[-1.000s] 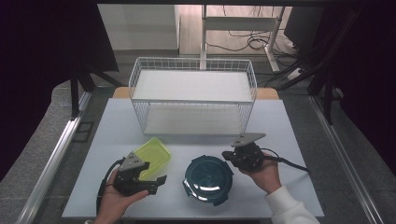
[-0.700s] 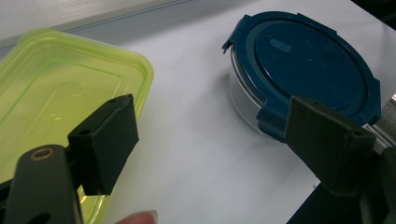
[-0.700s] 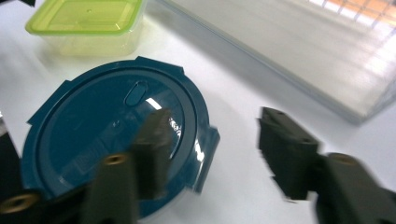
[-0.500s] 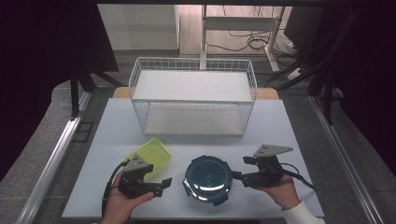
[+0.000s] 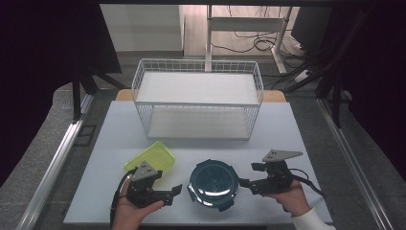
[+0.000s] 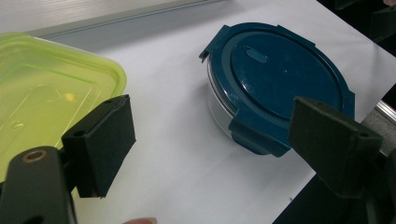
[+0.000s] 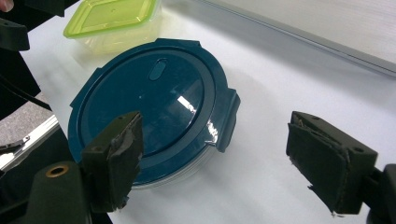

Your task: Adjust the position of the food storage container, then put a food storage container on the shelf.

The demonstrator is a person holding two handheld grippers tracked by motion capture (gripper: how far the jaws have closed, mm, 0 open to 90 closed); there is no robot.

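Near the front edge of the white table (image 5: pixel 119 129) sits a round glass container with a dark blue lid (image 5: pixel 213 183). It rests flat, about in the middle between the two grippers, and its lid is on.

On its left side is the left gripper (image 5: pixel 176 190), held in a hand (image 5: pixel 131 213) at the front edge. Its jaws point toward the round container and stand wide apart, with nothing between them. From the left gripper view, the round container (image 6: pixel 280 88) lies a little way past the jaws, and the pads do not touch it.

On its right side is the right gripper (image 5: pixel 250 176), held in the other hand (image 5: pixel 289 199). Its jaws have just been opening, and now they stand wide with nothing in them. They point at the round container from the right. From the right gripper view, the blue lid (image 7: pixel 149 112) lies just ahead of one jaw, near it but not gripped.

Behind the left gripper lies a see-through box with a yellow-green lid (image 5: pixel 151 158). It sits just beside that gripper and apart from the round container.

Farther back, near the far edge of the table, stands a white wire basket (image 5: pixel 139 84).
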